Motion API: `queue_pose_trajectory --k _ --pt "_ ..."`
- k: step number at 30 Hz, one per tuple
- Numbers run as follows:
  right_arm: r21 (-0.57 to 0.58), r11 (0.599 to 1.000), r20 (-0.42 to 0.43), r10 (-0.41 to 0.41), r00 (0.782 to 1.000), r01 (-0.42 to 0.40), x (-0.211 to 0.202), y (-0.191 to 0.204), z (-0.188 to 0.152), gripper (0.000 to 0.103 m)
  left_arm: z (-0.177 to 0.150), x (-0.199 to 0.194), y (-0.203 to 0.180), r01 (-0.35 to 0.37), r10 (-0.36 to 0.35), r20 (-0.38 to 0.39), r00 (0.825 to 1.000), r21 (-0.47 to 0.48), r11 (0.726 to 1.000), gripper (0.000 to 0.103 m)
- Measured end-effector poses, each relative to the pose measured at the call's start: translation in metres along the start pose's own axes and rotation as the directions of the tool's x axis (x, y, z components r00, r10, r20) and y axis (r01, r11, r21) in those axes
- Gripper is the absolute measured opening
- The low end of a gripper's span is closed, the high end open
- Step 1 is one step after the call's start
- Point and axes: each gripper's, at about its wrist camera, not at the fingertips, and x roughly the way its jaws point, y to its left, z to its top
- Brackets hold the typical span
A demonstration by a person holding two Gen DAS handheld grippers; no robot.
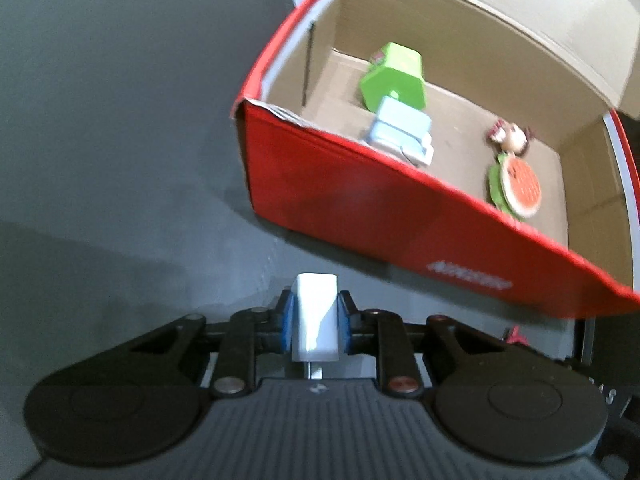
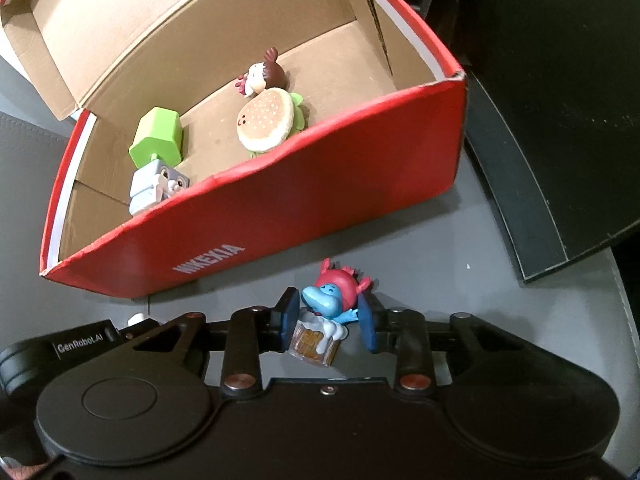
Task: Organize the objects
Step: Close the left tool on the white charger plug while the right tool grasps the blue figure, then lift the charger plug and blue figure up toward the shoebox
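1. Left wrist view: the left gripper (image 1: 316,322) pinches a white block (image 1: 315,316) between its blue pads, held over the grey table (image 1: 120,140) just short of the red box (image 1: 360,200), likely ready to be put in with the toys.
2. Right wrist view: the right gripper (image 2: 327,320) pinches a blue and red figure (image 2: 330,300) near the box's front wall, apparently for the same trip; a burger toy (image 2: 266,124) and a green block (image 2: 158,140) lie inside.

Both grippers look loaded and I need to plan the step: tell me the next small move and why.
Probably lift both grippers and carry them over the red box. The left gripper is shut on a white block, the right gripper on a blue and red figure, both in front of the box's near wall. The box stands open, with a green block and burger toy already inside.
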Motion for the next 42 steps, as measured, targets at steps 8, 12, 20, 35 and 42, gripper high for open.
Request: queue_pose_trajectory --k 8,12,20,35,42 --pt "-0.048 0.999 -0.019 -0.017 1.0 0.016 -0.007 0.001 -0.007 0.032 -0.012 -0.007 -0.005 0.0 0.002 -0.022 1.0 0.087 0.996 0.021" --pt "-0.088 0.995 -0.03 -0.043 0.999 0.04 -0.012 0.001 -0.01 0.032 -0.014 -0.005 -0.008 -0.016 0.022 -0.048 0.999 0.116 0.993 0.021" --pt "-0.136 0.987 -0.006 -0.091 0.996 0.09 -0.018 0.004 -0.011 0.035 -0.019 0.007 -0.008 -0.016 0.025 -0.072 0.997 0.117 0.993 0.021" --pt "-0.155 0.983 -0.016 -0.102 0.995 0.098 -0.007 0.014 -0.014 0.054 -0.017 0.01 -0.01 -0.019 0.024 -0.031 0.999 0.14 0.99 0.02" --pt "-0.191 0.975 -0.002 -0.119 0.993 0.117 -0.002 0.02 -0.018 0.054 -0.016 0.007 -0.004 -0.003 0.007 -0.026 1.0 0.125 0.992 0.02"
